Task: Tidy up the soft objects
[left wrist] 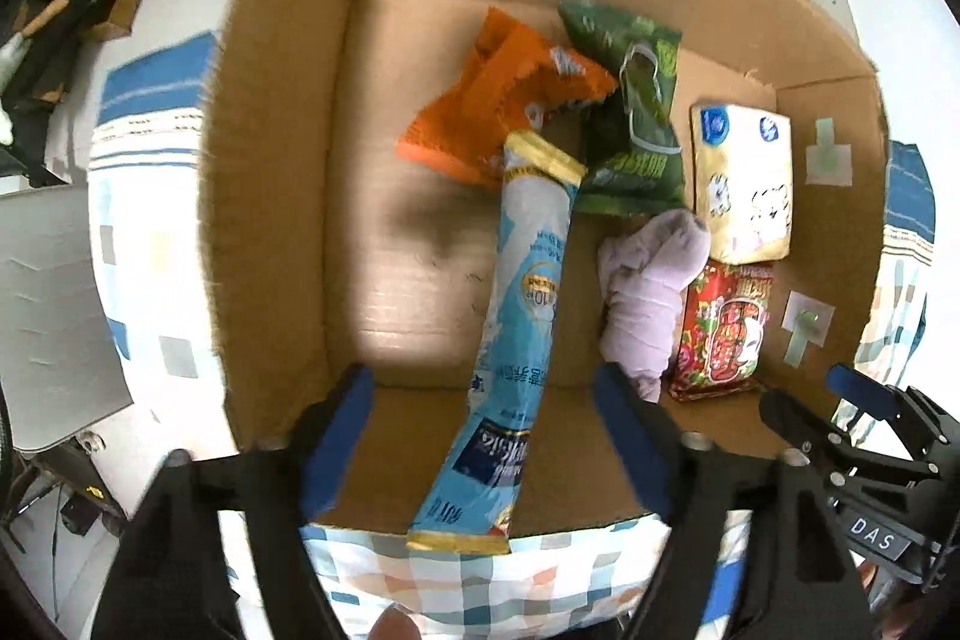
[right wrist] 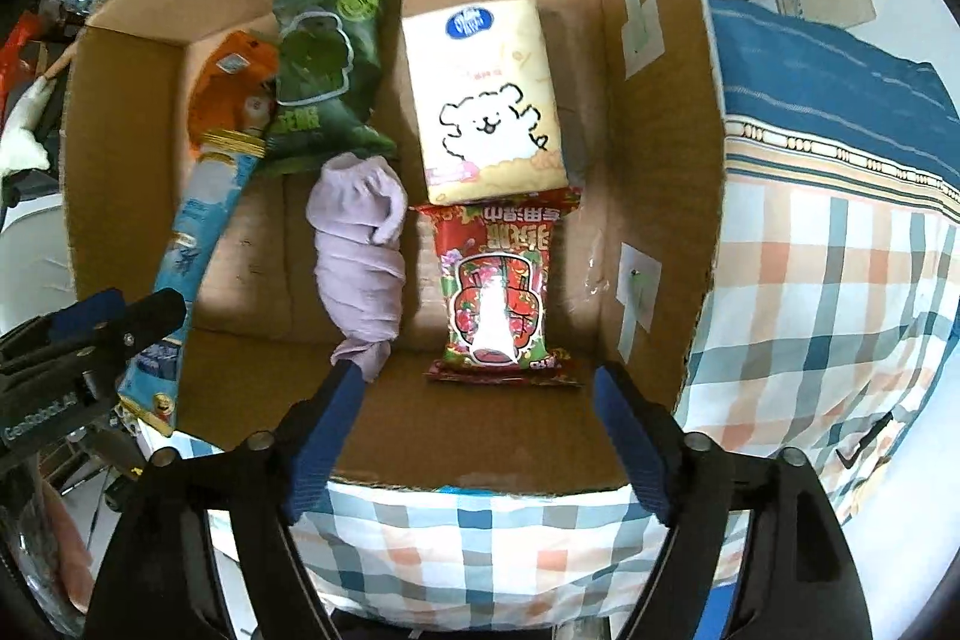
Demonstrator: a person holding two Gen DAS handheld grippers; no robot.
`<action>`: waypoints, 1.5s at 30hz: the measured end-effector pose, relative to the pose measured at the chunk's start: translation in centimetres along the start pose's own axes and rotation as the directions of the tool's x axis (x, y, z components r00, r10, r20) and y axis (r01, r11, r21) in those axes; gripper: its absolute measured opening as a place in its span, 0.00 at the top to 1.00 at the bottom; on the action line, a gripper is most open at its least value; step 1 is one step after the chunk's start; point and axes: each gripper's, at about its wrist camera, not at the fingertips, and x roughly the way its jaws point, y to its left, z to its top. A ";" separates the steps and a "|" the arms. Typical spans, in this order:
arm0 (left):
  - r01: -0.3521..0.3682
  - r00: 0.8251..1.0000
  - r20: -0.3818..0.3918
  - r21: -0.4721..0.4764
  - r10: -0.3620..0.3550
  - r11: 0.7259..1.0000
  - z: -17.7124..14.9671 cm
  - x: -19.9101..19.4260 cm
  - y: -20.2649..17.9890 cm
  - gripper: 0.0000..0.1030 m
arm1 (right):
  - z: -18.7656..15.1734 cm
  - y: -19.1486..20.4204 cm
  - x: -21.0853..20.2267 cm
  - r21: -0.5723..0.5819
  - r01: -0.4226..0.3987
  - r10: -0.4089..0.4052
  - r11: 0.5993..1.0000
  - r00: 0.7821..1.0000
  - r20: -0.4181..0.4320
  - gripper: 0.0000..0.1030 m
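Beside lilac cloth (right wrist: 359,244), red packet (right wrist: 498,292), tissue pack (right wrist: 486,100)

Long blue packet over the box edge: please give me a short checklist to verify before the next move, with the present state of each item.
1. Long blue packet fully inside cardboard box: not ok, its near end overhangs the near wall.
2. Left gripper open: ok, jaws apart either side of the packet.
3. Packet gripped: not ok, neither finger visibly touches it.
4. Right gripper empty and open: ok.
5. Bare floor left of the packet: ok.
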 end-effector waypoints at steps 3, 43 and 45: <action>-0.018 0.998 0.053 -0.001 0.018 1.000 -0.2 -1.5 0.1 0.12 | -0.7 0.1 -1.0 0.000 0.003 -0.003 1.000 0.999 0.044 0.11; -0.127 0.726 0.674 -0.063 0.136 0.990 -20.7 -18.4 -3.4 0.05 | -21.3 -1.7 -15.5 -0.039 -0.029 0.046 0.999 0.830 0.556 0.00; -0.129 0.708 0.693 -0.066 0.139 0.989 -22.3 -19.5 -3.7 0.05 | -23.3 -1.6 -16.7 -0.055 -0.030 0.056 0.998 0.814 0.578 0.00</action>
